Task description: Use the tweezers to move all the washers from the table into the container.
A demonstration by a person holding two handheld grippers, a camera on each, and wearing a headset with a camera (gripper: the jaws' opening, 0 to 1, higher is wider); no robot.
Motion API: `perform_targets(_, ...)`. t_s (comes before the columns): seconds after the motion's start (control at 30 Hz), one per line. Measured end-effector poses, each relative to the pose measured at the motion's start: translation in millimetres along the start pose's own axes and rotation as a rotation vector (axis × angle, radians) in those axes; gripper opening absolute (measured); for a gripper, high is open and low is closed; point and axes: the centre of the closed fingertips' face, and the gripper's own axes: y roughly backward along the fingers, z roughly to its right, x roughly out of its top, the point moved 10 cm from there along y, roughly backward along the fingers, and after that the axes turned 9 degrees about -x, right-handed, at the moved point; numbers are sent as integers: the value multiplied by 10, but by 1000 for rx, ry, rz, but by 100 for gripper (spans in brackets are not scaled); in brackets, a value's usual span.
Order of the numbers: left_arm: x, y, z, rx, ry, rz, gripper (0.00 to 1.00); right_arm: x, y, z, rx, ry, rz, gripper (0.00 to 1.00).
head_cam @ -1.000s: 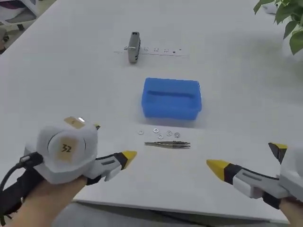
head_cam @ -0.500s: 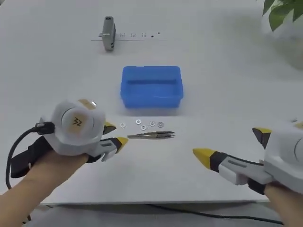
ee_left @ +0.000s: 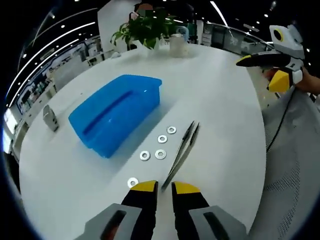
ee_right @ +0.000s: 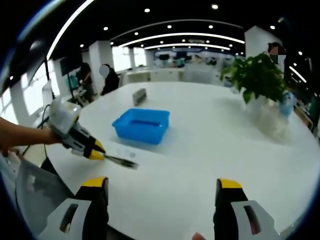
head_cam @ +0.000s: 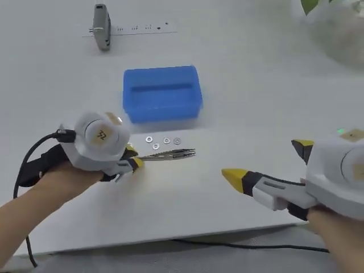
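Left gripper (head_cam: 133, 157): low over the desk, a little in from its near edge. The yellow-tipped jaws stand almost together with a thin gap between them. The near end of the tweezers reaches into that gap, but I cannot tell whether it is pinched.
Right gripper (head_cam: 267, 161): above the desk's near edge, well apart from the left one, with its jaws spread wide and nothing between them.
Tweezers (head_cam: 173, 153): flat on the desk, roughly parallel to the near edge, stretching away from the left gripper's tips.
Washers (head_cam: 166, 141): loose on the desk in a short scattered row just beside the tweezers, between them and the container (the left gripper view shows five, one of them close to the jaw tips).
Container (head_cam: 162, 94): a blue, rectangular, open-topped box, farther from the near edge than the washers and near them without touching.
Power strip (head_cam: 136, 28): white, beyond the container toward the far edge, with a grey adapter (head_cam: 101, 27) upright at one end.
Cable (head_cam: 34, 162): black, running from the rear of the left gripper down past the near edge.
Plant (ee_right: 257, 75): in a pale pot on the desk's right side, well apart from the work.
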Motion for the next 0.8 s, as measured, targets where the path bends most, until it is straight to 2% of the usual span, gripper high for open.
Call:
perform_targets(0.17,0,-5,7,-28,-54,-14,1,-8,2,2,-7,0,-9,87)
perform_targets(0.27,0,6,15,-46,-87,-19,0,-10,2,2,-7,0,-12,86)
perform_targets(0.37,41,84,56,-61,-96,-7,0,-10,4,3,-9,0,-12,86)
perform_targets(0.5,137,252,127,-51,-122,38,0,-11,2,-9,4,0,-16,85)
perform_targets(0.57,207,345,181,-39,-135,61,0,-8,1,-34,30,11,-17,82)
perform_targets(0.63,278,435,242,-29,-156,78,0,-17,-2,-88,78,30,-34,75)
perform_targets(0.67,293,451,252,-26,-163,83,0,-17,-5,-97,86,37,-35,70)
perform_targets(0.73,378,550,318,-20,-186,103,0,-14,-16,-155,114,95,-44,64)
perform_targets(0.8,450,628,371,-31,-210,127,0,-18,-32,-230,169,138,-67,58)
